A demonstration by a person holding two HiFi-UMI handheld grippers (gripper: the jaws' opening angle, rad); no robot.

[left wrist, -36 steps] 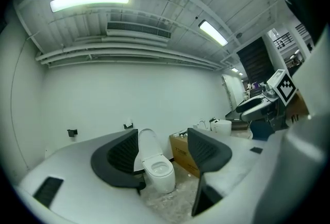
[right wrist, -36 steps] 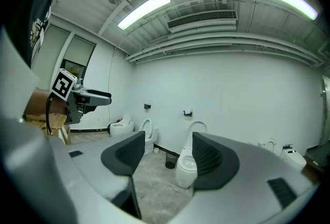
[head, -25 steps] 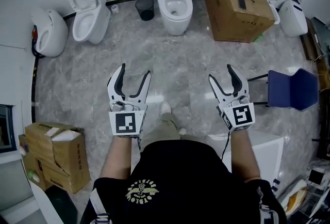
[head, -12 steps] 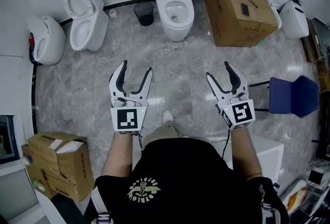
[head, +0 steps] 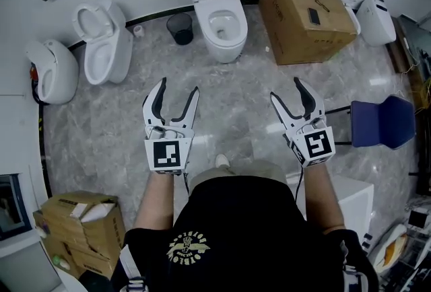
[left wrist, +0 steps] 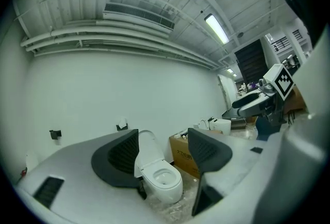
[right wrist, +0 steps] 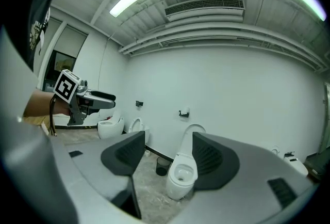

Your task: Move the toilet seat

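Sliding leftward at the frame's top centre, the white ceramic toilet (head: pixel 222 31) is drawing nearer; left gripper (head: pixel 178 87) and right gripper (head: pixel 285 88) are gaping wide and empty, leaving the white oval toilet seat (head: pixel 211 23) untouched.

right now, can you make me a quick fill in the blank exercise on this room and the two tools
1. The jaws of the left tool and the right tool stand ____, with nothing between them.
2. The lid of the middle toilet is ____.
3. In the head view, the black bin stands to the ____ of that toilet.
4. The chair on the floor beyond the right tool is ____ in colour.

Missing words: apart; up; left; blue.
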